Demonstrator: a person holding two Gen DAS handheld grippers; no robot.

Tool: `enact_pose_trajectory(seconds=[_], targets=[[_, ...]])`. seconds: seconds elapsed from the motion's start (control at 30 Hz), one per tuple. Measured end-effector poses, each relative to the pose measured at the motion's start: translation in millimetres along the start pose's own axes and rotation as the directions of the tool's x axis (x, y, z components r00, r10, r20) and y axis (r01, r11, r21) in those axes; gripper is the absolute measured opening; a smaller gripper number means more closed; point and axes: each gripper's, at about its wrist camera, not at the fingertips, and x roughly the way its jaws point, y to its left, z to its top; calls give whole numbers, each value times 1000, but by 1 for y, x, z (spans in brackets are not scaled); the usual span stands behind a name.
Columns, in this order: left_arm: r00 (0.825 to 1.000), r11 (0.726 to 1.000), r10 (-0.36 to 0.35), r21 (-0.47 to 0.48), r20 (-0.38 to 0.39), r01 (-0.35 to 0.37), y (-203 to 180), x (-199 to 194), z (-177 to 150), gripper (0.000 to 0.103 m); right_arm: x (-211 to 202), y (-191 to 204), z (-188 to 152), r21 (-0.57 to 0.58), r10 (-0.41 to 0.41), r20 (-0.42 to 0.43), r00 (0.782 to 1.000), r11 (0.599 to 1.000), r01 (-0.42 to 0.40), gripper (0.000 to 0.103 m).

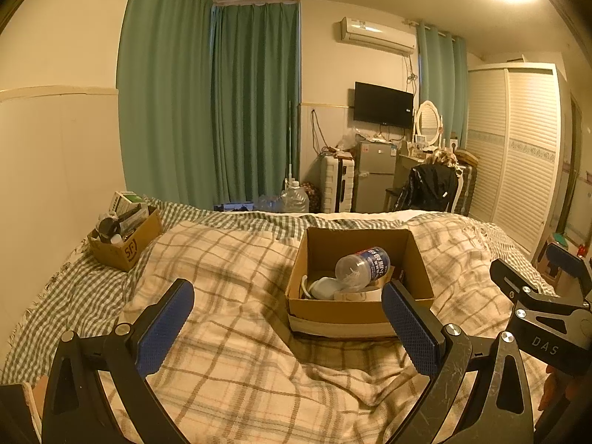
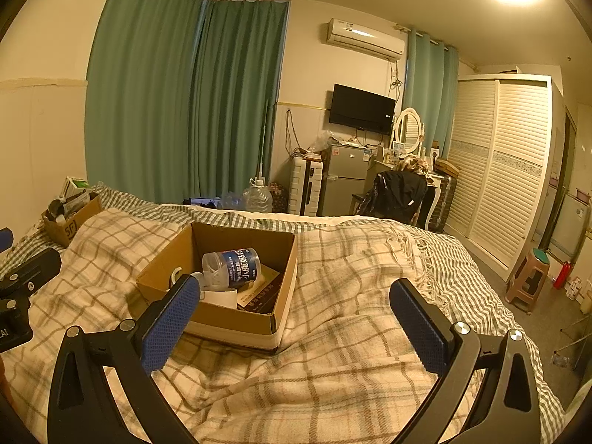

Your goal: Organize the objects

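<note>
Room: bedroom under warm yellow light, with green curtains (image 1: 207,103), a wall TV (image 1: 383,104), an air conditioner (image 1: 377,35), a small fridge (image 1: 374,175) and a louvred white wardrobe (image 1: 514,151) at the far end.
Bed: plaid blanket (image 1: 236,296) spread over a green checked sheet, pretty rumpled.

Left wrist view
Left gripper (image 1: 288,327): jaws spread wide and holding nothing, blue pads low in the picture, hanging over the blanket.
Open cardboard box (image 1: 355,307): sits on the blanket just ahead, its front right corner behind the right-hand pad.
Plastic bottle (image 1: 363,267): clear with a blue label, lying tilted inside that box on top of some white bits I can't identify.
Second cardboard box (image 1: 124,244): far left on the checked sheet by the wall, stuffed with odds and ends, well apart from the open one.
Right gripper (image 1: 555,296): only its black frame pokes in at the right edge.

Right wrist view
Right gripper (image 2: 296,327): jaws also wide apart and empty, above the blanket.
Open cardboard box (image 2: 236,318): ahead and to the left, its near corner behind the left-hand pad.
Plastic bottle (image 2: 233,267): on its side in the box, resting on a white cup-like thing beside a dark book (image 2: 261,294).
Second cardboard box (image 2: 70,222): far left by the wall.
Floor: pink plastic stool (image 2: 529,281) by the wardrobe, with a red extinguisher (image 2: 562,274) just past it.
</note>
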Motion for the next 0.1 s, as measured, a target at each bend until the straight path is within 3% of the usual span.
enact_pose_trajectory(seconds=[0.1], targets=[[1000, 1000, 12, -4, 2, -12, 0, 0, -1, 103, 0, 0, 0, 2, 0, -1, 1000, 1000, 0, 103]])
